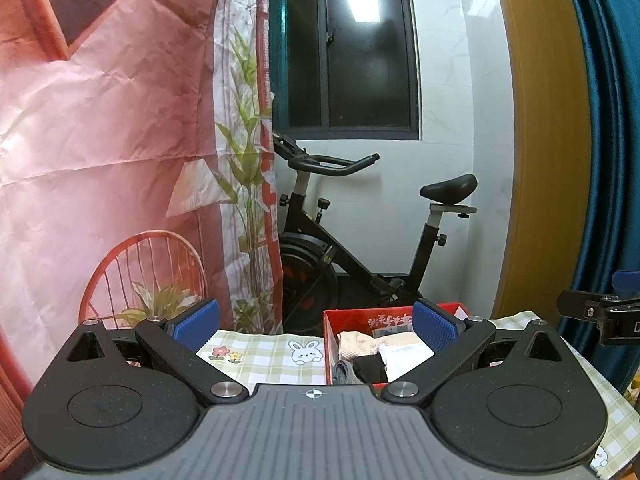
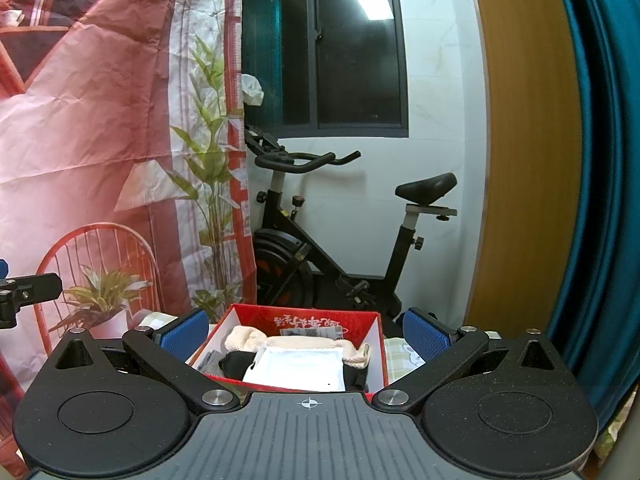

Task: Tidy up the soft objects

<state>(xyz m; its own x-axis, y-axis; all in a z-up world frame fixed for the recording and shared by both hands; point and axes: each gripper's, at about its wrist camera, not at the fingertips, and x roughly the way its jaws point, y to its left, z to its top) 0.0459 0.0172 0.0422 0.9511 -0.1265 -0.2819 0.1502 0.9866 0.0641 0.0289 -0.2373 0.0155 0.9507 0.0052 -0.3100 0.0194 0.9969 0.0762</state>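
With both the left gripper (image 1: 316,324) and right gripper (image 2: 306,332) wide and empty above the red box (image 2: 372,344), we judge the soft items (image 2: 296,364) packed, so next we tidy or withdraw.

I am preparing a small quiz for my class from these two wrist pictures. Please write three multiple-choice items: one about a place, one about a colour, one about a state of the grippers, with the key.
1. Where do the soft things lie?
A. in the red box
B. on the bike seat
C. on the floor

2. What colour are the pads of the gripper fingers?
A. yellow
B. blue
C. white

3. How do the jaws of both grippers stand?
A. shut on a cloth
B. shut on nothing
C. open, holding nothing

Key:
1 A: the cream cloth, white pouch and dark pieces sit inside the red box on the checked tablecloth.
2 B: the pads are blue.
3 C: the left gripper and right gripper show wide gaps with nothing between.
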